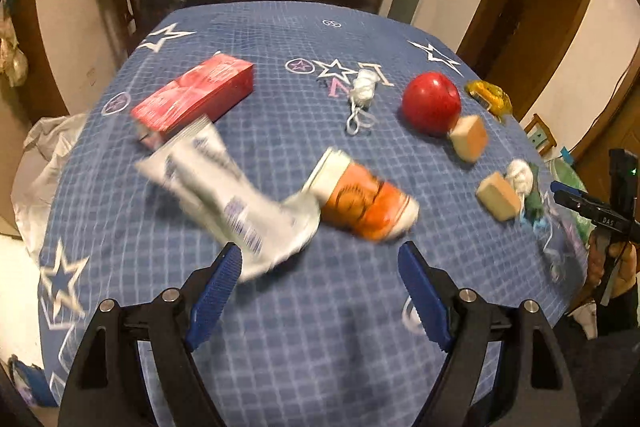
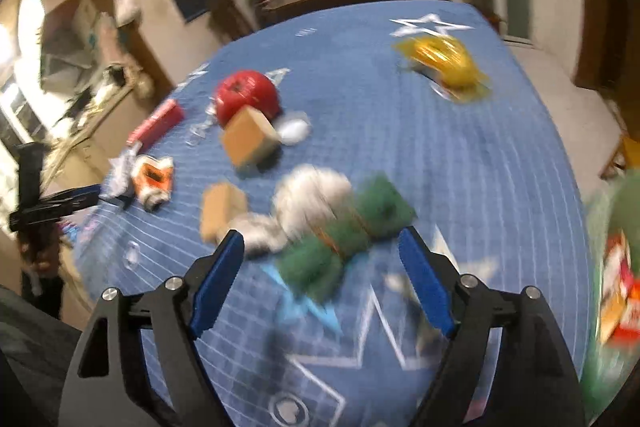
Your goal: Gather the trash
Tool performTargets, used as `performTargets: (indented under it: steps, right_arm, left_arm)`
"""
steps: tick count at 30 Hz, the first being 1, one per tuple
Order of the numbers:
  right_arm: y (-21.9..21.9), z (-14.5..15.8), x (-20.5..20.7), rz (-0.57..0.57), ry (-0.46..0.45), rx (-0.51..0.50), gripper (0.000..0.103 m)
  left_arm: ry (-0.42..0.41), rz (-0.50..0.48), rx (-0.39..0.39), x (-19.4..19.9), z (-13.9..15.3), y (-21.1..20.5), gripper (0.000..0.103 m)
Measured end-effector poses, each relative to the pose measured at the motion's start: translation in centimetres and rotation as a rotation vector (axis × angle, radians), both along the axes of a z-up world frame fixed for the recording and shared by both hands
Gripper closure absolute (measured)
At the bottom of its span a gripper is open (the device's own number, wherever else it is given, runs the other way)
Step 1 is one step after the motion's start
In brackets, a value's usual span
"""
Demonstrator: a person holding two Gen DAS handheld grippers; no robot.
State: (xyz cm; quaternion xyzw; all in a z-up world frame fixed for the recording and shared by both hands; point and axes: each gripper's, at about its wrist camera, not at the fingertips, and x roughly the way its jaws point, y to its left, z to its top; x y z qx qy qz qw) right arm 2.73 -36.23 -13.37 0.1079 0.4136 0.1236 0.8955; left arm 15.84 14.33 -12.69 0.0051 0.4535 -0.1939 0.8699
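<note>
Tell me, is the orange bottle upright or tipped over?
Tipped over. The orange bottle lies on its side on the blue tablecloth, its white cap end toward the red box. Whether it is empty, cannot tell.

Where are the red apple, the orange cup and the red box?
red apple (image 1: 431,103), left wrist view, middle of its front.
orange cup (image 1: 366,205), left wrist view, its printed side.
red box (image 1: 192,95), left wrist view, its top face.

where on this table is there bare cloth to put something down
Free: the blue checked tablecloth under the open left gripper, and its far end behind the red carton. Crowded: around the red apple and orange cup.
</note>
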Motion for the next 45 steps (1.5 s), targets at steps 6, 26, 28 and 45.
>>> performTargets:
  steps: [6,26,28,45]
  right_arm:
    - [1.8,-0.6,-2.7,-0.094,-0.089,-0.029,0.027]
    - [15.2,1.6,-0.1,0.267,-0.228,-0.008,0.027]
    - [16.4,1.5,0.1,0.287,-0.216,-0.021,0.027]
    - [29.6,-2.2,9.3,0.56,-0.079,-0.259,0.05]
  left_arm:
    - [-0.004,0.129,-0.007,-0.7,-1.2,1.6,0.022]
    - [0.099,0.466,0.032,7.8,-3.6,2.7,0.035]
    - [0.076,0.466,0.038,7.7,-3.2,2.6,0.059]
    - [-0.104,0.545,-0.021,-2.4,1.3,8.4,0.073]
